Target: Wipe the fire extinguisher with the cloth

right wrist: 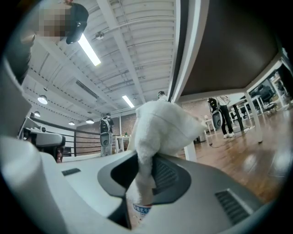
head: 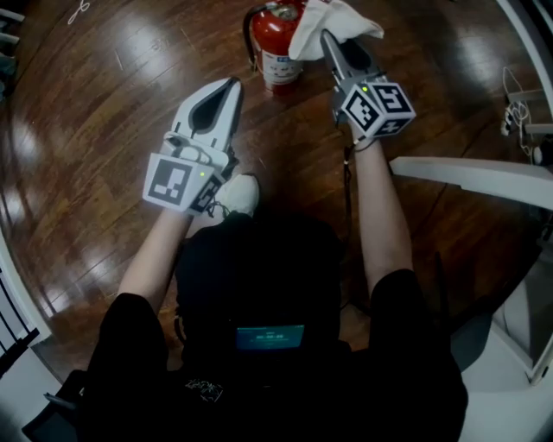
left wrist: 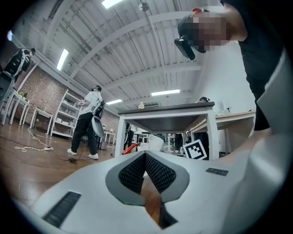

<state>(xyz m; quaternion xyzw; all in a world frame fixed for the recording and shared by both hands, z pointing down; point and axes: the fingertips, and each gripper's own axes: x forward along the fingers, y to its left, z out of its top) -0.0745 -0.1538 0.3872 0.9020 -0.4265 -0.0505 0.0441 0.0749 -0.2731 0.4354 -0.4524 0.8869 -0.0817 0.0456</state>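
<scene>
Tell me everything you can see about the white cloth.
The cloth is white, soft and thick-looking, like terry, bunched into loose folds. The right gripper pinches a narrow strip of it between shut jaws, and the rest puffs out beyond the tips. It appears to rest on top of the red fire extinguisher, which stands on the wooden floor.

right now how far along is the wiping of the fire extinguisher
Done: the right gripper is shut on the cloth. In hand: the cloth is at the top of the fire extinguisher. To do: its red body and label below; the left gripper is shut, empty, off to the side.
</scene>
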